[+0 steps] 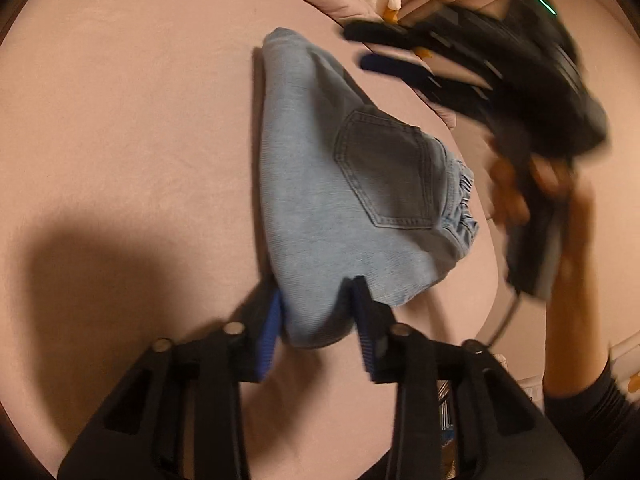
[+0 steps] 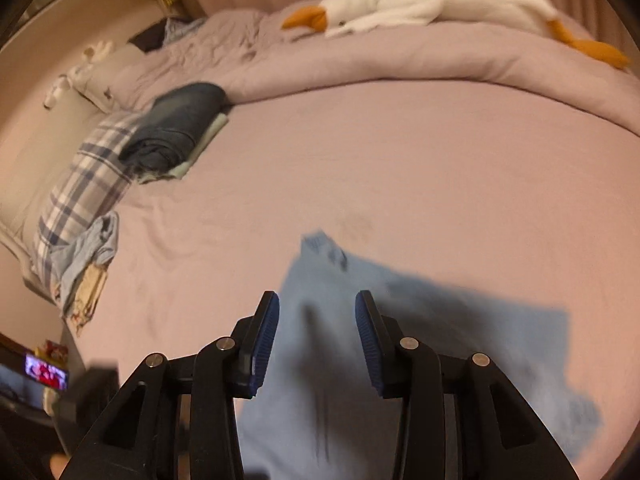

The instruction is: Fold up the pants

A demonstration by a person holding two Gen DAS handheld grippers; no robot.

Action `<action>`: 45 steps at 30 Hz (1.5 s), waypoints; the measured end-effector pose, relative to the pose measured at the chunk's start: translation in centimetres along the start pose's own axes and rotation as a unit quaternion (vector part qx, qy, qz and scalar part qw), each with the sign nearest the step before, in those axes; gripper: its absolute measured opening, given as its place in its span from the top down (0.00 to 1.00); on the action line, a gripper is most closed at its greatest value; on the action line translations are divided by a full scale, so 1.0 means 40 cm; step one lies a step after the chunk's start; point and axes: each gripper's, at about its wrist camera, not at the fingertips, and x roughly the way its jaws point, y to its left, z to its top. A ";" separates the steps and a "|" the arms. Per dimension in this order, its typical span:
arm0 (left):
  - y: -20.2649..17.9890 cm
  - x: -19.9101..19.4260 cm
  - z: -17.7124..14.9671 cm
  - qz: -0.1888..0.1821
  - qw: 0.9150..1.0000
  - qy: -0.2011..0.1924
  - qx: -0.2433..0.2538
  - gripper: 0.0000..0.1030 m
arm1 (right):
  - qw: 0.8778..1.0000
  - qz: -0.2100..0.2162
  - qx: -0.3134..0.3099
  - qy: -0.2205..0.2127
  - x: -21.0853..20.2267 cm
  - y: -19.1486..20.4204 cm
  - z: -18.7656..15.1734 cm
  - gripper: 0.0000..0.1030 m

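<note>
The pants (image 1: 344, 200), small light-blue jeans already doubled over, are lying on the pink bed sheet (image 1: 120, 120), with the back pocket facing up and the elastic waistband pointing toward 3 o'clock in the left wrist view. The left claw (image 1: 318, 320) is gripping the near folded edge of the pants at 6 o'clock: a hump of denim is bunching between its blue pads (image 1: 272, 328), which are pressing in on both sides.

The right claw (image 1: 372, 46) is showing blurred at 1 o'clock in that view, held in a person's hand (image 1: 516, 184), its two fingers standing apart and hanging over the sheet beyond the far end of the pants, touching nothing. In the right wrist view the right claw (image 2: 318, 340) is sitting with its pads (image 2: 266, 340) well parted above the blurred blue cloth (image 2: 400, 360), with no fabric pinched between them.

At 10 o'clock in the right wrist view a folded dark garment (image 2: 176, 128) is resting beside a plaid pillow (image 2: 88, 176). A plush goose (image 2: 420, 0) is lying on the rumpled duvet (image 2: 400, 60) at 12 to 1 o'clock
</note>
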 end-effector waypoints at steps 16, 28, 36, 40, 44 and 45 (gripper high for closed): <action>-0.065 0.006 -0.048 0.024 0.999 -0.009 0.042 0.75 | 0.994 -0.042 0.007 0.105 0.174 0.031 0.020 0.79; -0.066 -0.040 -0.118 0.040 0.998 -0.017 0.044 0.80 | 0.998 -0.051 -0.040 0.009 -0.157 0.050 -0.205 0.76; -0.032 -0.077 -0.118 0.041 0.998 -0.019 0.037 0.72 | 0.984 -0.103 -0.145 0.007 -0.156 0.165 -0.528 0.73; -0.016 -0.106 -0.111 0.039 0.999 -0.023 0.030 0.62 | 0.992 -0.058 -0.108 0.007 -0.228 0.149 -0.573 0.68; -0.020 -0.111 -0.089 0.035 0.999 -0.031 0.025 0.54 | 1.000 -0.008 0.001 -0.012 -0.300 0.045 -0.589 0.58; -0.024 -0.107 -0.078 0.033 0.999 -0.031 0.023 0.54 | 0.999 0.001 0.038 -0.024 -0.322 -0.002 -0.583 0.47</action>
